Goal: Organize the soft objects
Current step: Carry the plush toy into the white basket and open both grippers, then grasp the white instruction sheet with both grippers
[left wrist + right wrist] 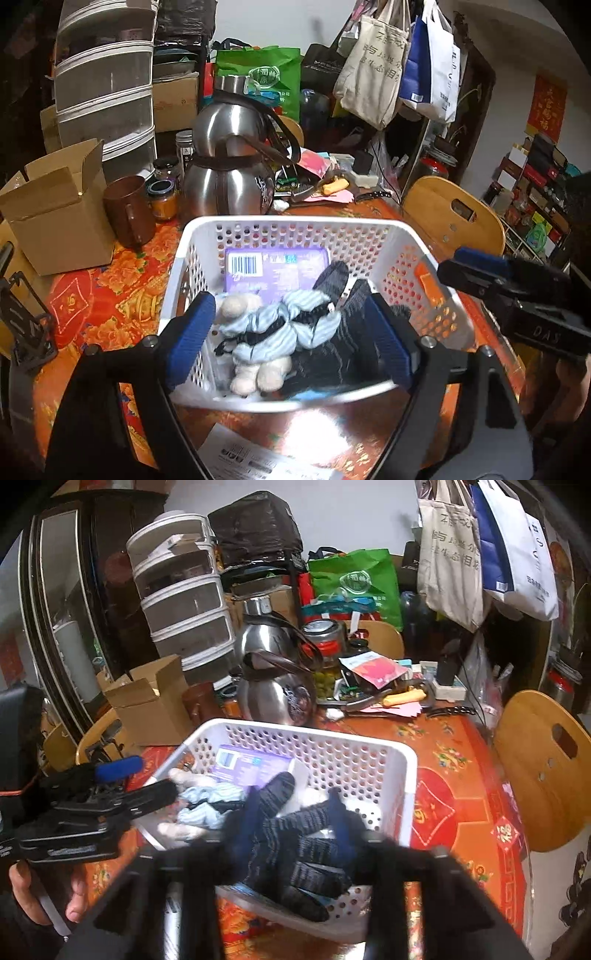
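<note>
A white perforated basket (284, 227) (369, 746) stands on the red floral tablecloth. In it lie a purple packet (277, 267) (255, 766), a plush doll in blue striped clothes (266, 332) (207, 799) and dark knitted gloves (343, 343) (295, 845). My left gripper (288, 343) is open just above the basket's near rim, its blue pads on either side of the doll, holding nothing. My right gripper (291, 830) is blurred over the gloves, its jaws apart with the gloves lying between them; it also shows at the right edge of the left wrist view (517, 291).
Behind the basket stand two steel kettles (229, 181), a brown mug (129, 210), jars (162, 195) and a cardboard box (59, 214). A drawer tower (107, 81), hanging bags (373, 66) and wooden chairs (447, 214) (546, 764) surround the table. Papers (240, 454) lie near me.
</note>
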Tool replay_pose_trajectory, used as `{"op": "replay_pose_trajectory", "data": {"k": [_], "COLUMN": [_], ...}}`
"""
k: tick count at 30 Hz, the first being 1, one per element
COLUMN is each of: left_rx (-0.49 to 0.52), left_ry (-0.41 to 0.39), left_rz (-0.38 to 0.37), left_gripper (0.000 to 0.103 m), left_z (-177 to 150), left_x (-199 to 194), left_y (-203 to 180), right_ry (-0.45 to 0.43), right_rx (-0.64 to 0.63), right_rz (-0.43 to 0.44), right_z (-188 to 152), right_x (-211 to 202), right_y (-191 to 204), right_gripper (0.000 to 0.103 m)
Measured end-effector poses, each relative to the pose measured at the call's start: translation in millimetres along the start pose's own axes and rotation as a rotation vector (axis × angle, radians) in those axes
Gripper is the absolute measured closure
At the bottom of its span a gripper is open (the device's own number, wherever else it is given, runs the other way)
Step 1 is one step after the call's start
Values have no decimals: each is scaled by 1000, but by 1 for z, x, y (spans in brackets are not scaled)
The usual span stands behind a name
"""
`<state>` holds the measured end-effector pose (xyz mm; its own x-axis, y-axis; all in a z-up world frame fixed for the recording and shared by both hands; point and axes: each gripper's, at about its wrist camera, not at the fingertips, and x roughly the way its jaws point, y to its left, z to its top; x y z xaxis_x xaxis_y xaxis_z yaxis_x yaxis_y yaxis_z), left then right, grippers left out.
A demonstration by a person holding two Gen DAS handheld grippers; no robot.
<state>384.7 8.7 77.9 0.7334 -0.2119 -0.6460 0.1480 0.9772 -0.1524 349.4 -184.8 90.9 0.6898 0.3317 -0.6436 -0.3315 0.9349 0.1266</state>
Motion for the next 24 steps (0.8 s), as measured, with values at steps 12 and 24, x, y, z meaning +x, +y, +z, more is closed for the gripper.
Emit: {"op": "replay_pose_trajectory", "data": {"k": [12, 24], "left_rx": [23, -93], "left_ry": [17, 210], "left_rz": [-23, -36], "left_gripper": [11, 13], "left_z": [-131, -225], "left_x": [-64, -24], "left_y": [48, 132], "right_ry": [-39, 205], "right_rx": [32, 28], "right_rz": [-39, 141], "right_z": [-113, -217], "right_x": [-38, 7], "right_y": [21, 111], "right_gripper": [27, 26]}}
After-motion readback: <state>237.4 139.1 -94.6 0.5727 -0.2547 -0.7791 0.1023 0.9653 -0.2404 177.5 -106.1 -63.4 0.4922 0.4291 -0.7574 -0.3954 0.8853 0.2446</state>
